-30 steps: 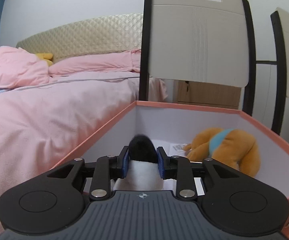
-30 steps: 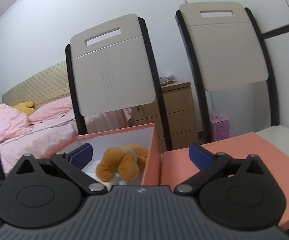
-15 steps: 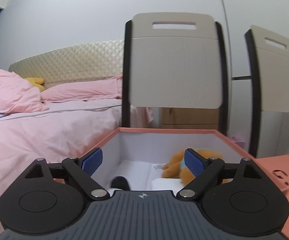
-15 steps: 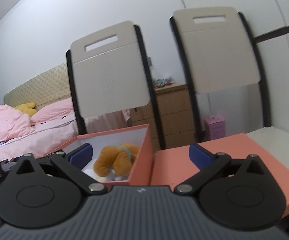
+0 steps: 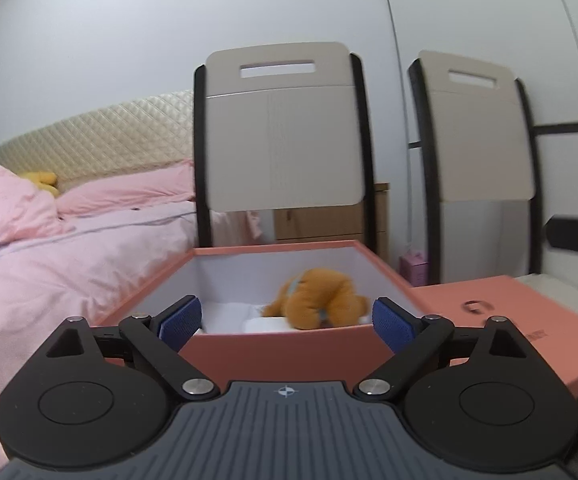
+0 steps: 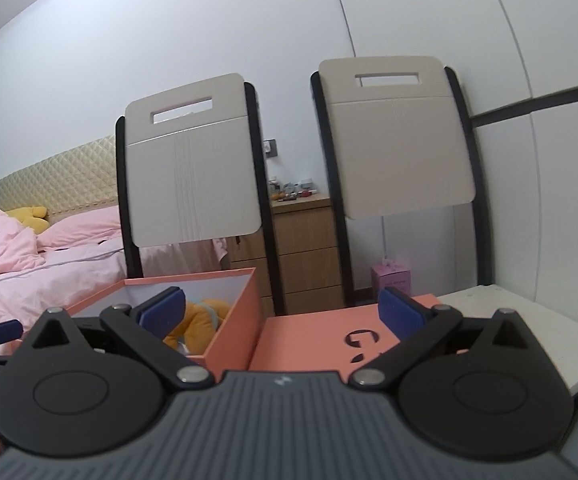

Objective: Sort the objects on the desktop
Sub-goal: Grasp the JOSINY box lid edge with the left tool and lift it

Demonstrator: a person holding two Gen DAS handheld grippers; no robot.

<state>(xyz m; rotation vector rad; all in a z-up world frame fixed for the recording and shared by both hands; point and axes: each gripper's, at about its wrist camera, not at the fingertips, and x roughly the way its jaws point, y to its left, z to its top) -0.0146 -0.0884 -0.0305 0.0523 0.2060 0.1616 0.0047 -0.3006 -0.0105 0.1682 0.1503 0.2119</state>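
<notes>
the left tool (image 5: 285, 320) stands wide open with nothing between its blue pads (image 5: 180, 322); its jaws have just been opening. it sits just short of the near wall of the open box (image 5: 289, 350), which is salmon outside and white inside. in the box an orange plush (image 5: 321, 300) lies toward the right, with a white thing (image 5: 265, 325) touching it at its 8 o'clock; what that thing is cannot be told.

the right tool (image 6: 281, 310) is also wide open and grips nothing. from its view the box (image 6: 231, 334) lies at 10 o'clock and the plush (image 6: 201, 322) shows partly behind the left pad. the lid (image 6: 317, 344), flat and salmon with a dark logo, lies just beside the box at its 3 o'clock, on the white bench (image 6: 529, 320). the tip of the left tool shows at 9 o'clock at the frame edge.

beyond the box two chairs (image 6: 193, 176) stand side by side, a wooden drawer unit (image 6: 301, 256) between them with small items on top, too small to tell. a small pink box (image 6: 393, 278) sits on the floor under the right chair. a bed (image 5: 49, 260) with pink bedding fills 9 o'clock, a yellow plush (image 5: 43, 179) near its headboard (image 5: 101, 136).
</notes>
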